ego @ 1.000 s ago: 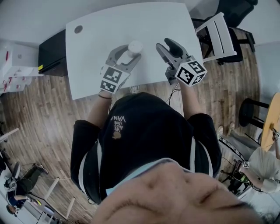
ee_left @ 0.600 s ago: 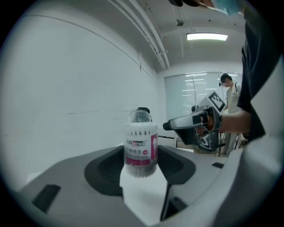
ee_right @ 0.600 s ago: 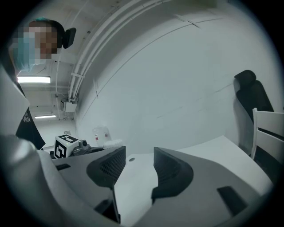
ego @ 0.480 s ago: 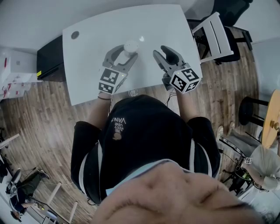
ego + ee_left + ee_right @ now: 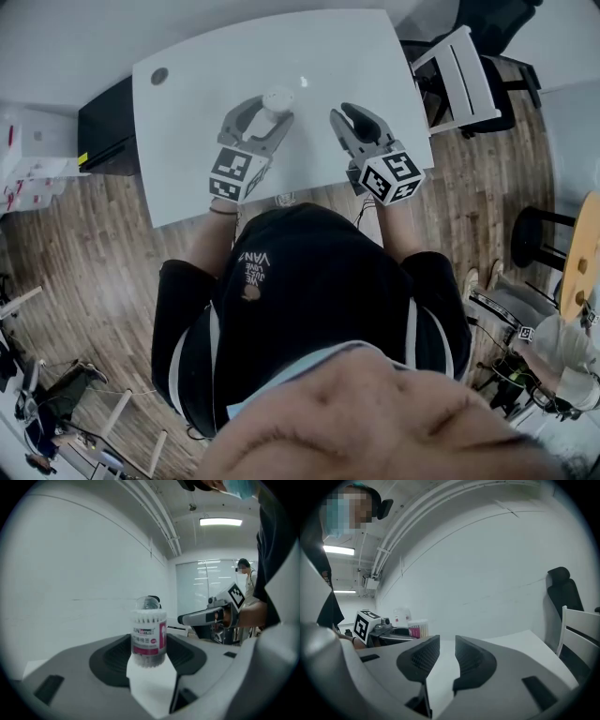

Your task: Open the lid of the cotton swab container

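Head camera: mounted above the person (image 5: 309, 309), facing steeply down, well off the table (image 5: 328, 56).

Left gripper (image 5: 266, 109) camera: set low, near level, facing along its own jaws, very close to the container (image 5: 148, 632).

Right gripper (image 5: 352, 112) camera: set low, near level, facing across the table to the wall (image 5: 487, 564).

All three views share the container. Each gripper camera also catches the other gripper at its side.

The left gripper (image 5: 150, 645) clamps the upright cotton swab container (image 5: 149, 632) between its jaws
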The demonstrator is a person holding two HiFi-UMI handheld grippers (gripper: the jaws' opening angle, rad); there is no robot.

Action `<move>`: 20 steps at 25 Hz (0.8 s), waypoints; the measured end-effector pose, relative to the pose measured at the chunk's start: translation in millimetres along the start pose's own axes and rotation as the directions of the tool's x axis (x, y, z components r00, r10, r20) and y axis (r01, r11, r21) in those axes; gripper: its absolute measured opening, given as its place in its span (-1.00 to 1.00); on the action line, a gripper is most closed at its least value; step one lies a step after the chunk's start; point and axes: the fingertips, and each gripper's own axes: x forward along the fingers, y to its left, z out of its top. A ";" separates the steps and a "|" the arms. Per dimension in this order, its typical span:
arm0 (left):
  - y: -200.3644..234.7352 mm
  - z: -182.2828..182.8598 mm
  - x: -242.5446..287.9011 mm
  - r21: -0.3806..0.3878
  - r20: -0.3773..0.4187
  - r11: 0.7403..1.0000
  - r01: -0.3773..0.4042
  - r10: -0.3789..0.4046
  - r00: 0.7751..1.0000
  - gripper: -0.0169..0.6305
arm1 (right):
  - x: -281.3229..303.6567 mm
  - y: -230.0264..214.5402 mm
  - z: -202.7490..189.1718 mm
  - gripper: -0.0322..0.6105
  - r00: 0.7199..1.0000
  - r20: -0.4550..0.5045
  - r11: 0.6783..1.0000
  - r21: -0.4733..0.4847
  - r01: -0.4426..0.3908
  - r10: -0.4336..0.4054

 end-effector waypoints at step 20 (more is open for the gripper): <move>-6.2 0.1 -8.8 -0.005 0.010 1.000 0.004 -0.004 1.000 -0.22 | -1.7 5.7 -6.8 -0.81 0.999 -0.032 0.998 -0.058 0.019 -0.020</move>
